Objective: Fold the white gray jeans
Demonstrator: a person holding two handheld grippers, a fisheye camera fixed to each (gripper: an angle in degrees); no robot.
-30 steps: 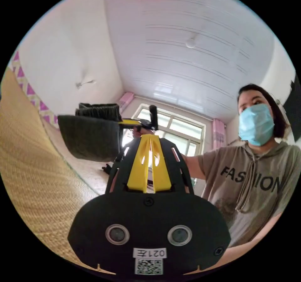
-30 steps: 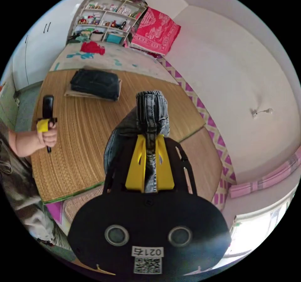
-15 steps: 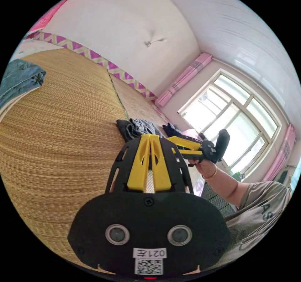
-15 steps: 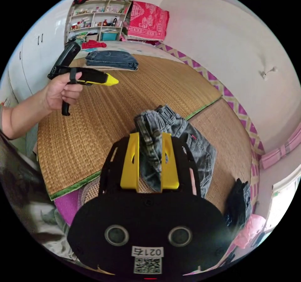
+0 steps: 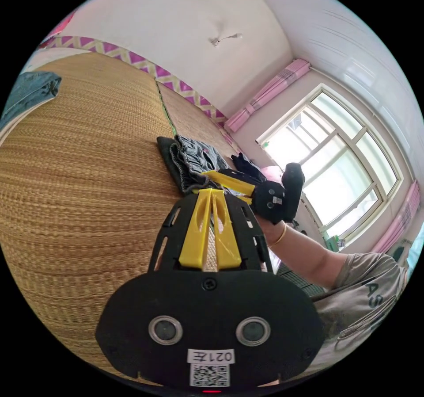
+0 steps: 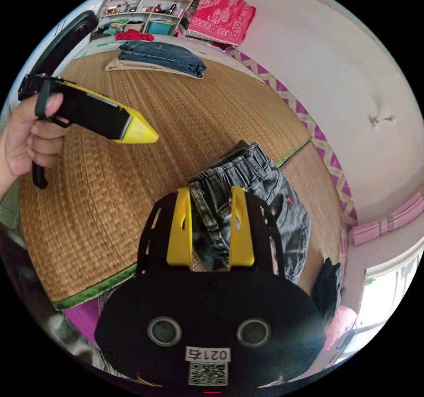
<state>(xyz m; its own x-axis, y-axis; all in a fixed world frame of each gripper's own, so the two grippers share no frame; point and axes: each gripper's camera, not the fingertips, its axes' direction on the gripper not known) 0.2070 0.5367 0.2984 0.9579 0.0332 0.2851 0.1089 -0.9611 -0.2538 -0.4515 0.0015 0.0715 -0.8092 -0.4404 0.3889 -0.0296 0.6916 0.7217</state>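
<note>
On a woven straw mat (image 6: 110,202), one pair of gray jeans (image 6: 265,193) lies flat, its waistband between the right gripper (image 6: 211,191)'s parted jaws. One left gripper (image 5: 211,192), jaws together, hovers empty beside two folded garments (image 6: 159,59).

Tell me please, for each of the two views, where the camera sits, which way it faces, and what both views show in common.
Left gripper view: rides on the left gripper, low over the straw mat, facing the window; jaws together; the person's forearm and right gripper show.
Right gripper view: rides on the right gripper, looking down along the mat toward the shelves; jaws apart around the gray jeans; the hand holds the left gripper.
Shared: gray jeans, mat, folded blue jeans.
</note>
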